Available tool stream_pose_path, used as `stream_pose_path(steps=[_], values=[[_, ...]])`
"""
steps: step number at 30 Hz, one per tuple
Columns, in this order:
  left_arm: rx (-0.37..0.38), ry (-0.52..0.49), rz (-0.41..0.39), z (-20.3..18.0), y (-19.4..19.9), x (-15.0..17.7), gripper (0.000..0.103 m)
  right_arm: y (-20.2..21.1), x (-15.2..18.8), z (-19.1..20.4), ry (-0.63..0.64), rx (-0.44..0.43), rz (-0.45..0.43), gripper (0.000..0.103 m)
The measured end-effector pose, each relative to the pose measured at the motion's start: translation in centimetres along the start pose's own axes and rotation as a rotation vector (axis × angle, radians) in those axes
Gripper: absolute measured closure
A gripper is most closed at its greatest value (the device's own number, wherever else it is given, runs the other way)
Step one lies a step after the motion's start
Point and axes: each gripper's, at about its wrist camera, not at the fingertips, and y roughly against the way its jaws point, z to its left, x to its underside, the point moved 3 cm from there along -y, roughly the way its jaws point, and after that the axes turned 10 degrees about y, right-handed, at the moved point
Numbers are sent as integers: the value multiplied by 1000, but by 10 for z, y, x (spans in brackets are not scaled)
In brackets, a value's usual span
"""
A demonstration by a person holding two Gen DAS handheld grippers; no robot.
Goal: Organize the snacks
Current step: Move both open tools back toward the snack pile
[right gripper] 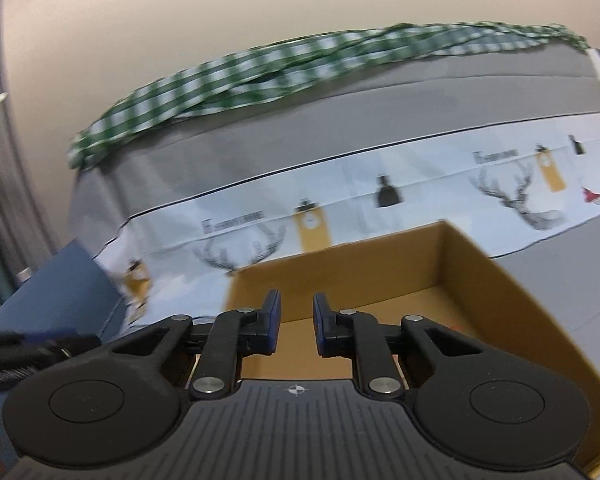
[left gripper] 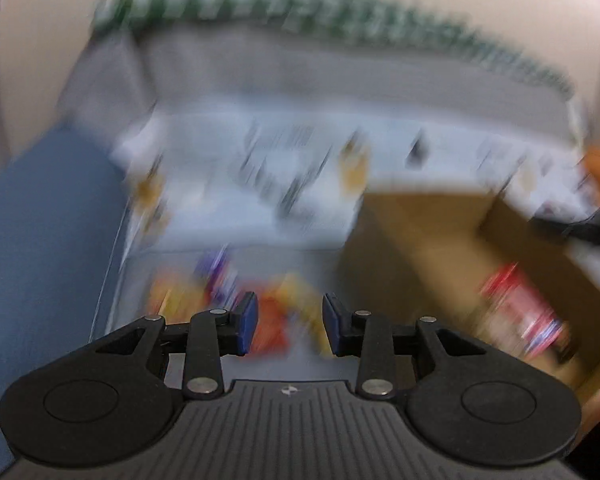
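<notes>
The left wrist view is heavily blurred. My left gripper [left gripper: 290,326] is open and empty above a heap of orange, yellow and purple snack packets [left gripper: 272,320] on the grey surface. A brown cardboard box [left gripper: 428,240] stands to their right with a red packet [left gripper: 520,312] inside. My right gripper [right gripper: 296,324] is open and empty over the same box [right gripper: 480,280], whose visible floor is bare.
A white cloth with antler and bottle prints [right gripper: 340,208] lies behind the box. A green checked cloth [right gripper: 260,72] drapes the grey backrest. A blue surface [left gripper: 40,240] lies at the left. The other gripper's black body [right gripper: 20,356] shows at the left edge.
</notes>
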Motion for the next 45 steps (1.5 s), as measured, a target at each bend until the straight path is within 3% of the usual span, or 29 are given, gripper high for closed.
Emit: stream_pose_path(steps=[2, 8, 16, 18, 22, 27, 32, 39, 45], values=[[-60, 39, 23, 17, -3, -1, 64, -2, 1, 13, 21, -29, 5, 85], [-114, 211, 143, 59, -23, 3, 62, -11, 7, 46, 43, -95, 32, 84], [-219, 245, 194, 74, -37, 5, 36, -25, 18, 90, 84, -165, 73, 84], [-240, 263, 195, 79, -39, 4, 26, -30, 22, 101, 102, -180, 89, 84], [-281, 325, 200, 91, -46, 1, 25, -41, 31, 127, 167, -213, 127, 83], [-298, 346, 198, 92, -48, 0, 25, -71, 45, 155, 222, -164, 200, 62], [-285, 435, 184, 99, -48, 0, 25, -112, 53, 165, 220, -76, 269, 48], [-327, 486, 197, 104, -54, 4, 25, -167, 57, 170, 285, 43, 304, 41], [-409, 466, 197, 102, -63, 5, 25, -203, 71, 170, 335, 100, 385, 40]])
